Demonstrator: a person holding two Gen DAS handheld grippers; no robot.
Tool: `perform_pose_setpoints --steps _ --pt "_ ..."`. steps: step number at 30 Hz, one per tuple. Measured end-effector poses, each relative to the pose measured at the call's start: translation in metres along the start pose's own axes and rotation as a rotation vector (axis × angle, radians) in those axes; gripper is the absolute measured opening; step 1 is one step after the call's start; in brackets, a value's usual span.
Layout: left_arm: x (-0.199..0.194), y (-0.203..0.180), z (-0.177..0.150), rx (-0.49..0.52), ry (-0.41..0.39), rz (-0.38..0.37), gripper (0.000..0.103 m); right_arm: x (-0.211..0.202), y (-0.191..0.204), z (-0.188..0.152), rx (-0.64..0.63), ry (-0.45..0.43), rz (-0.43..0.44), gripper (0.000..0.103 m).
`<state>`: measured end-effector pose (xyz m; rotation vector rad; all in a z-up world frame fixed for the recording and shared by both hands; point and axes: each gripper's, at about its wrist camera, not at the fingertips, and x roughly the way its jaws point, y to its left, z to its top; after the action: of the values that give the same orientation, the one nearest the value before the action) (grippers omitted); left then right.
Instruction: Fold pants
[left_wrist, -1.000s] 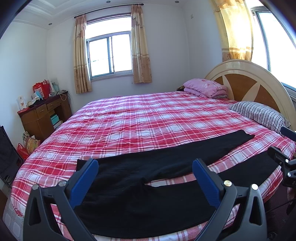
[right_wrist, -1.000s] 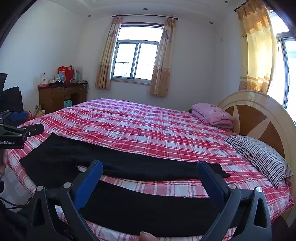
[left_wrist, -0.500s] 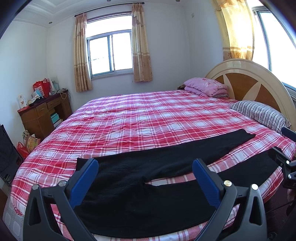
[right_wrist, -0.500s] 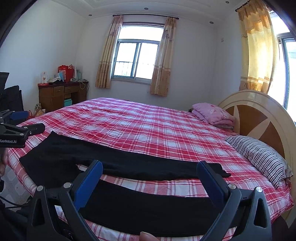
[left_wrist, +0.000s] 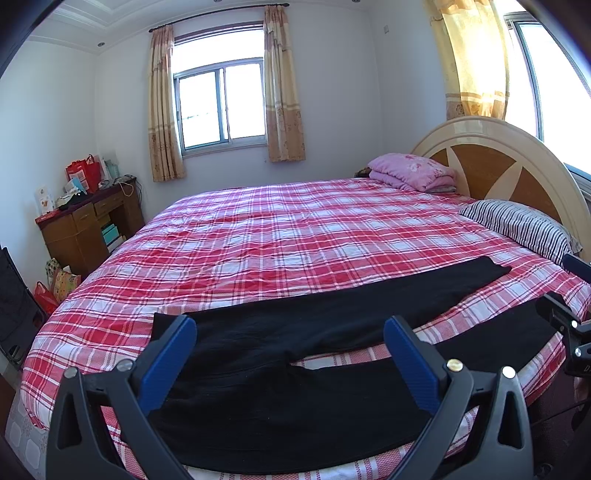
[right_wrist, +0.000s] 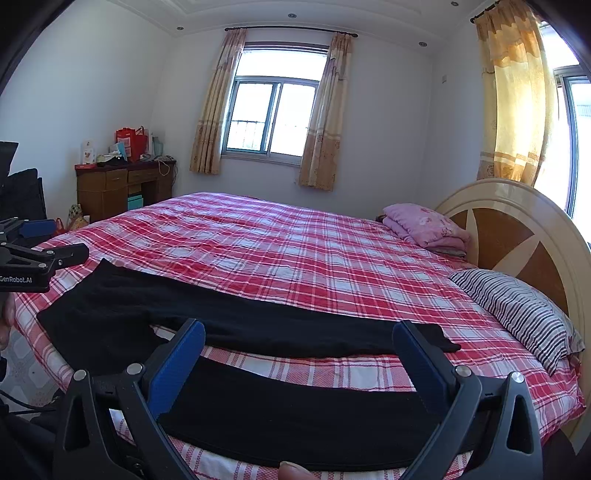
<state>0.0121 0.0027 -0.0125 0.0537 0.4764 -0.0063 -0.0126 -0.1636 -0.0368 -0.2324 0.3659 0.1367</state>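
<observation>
Black pants lie flat across the near edge of the red plaid bed, waist to the left, both legs spread apart toward the right. They also show in the right wrist view. My left gripper is open and empty, hovering over the waist and crotch area. My right gripper is open and empty, hovering over the near leg, with the far leg just beyond its fingers. Each gripper shows at the edge of the other's view.
A striped pillow and folded pink blanket lie by the round headboard on the right. A wooden desk with bags stands at the far left wall. A dark chair stands at the left.
Both grippers have stayed nearly still; the left view has shifted very slightly. The pants have not moved.
</observation>
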Motion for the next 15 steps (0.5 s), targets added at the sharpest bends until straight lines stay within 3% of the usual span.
perform_pose_setpoints --steps 15 --pt "0.0016 0.0011 -0.0008 0.0 0.003 0.001 0.103 0.0008 0.0002 -0.0004 -0.002 0.003 -0.003 0.102"
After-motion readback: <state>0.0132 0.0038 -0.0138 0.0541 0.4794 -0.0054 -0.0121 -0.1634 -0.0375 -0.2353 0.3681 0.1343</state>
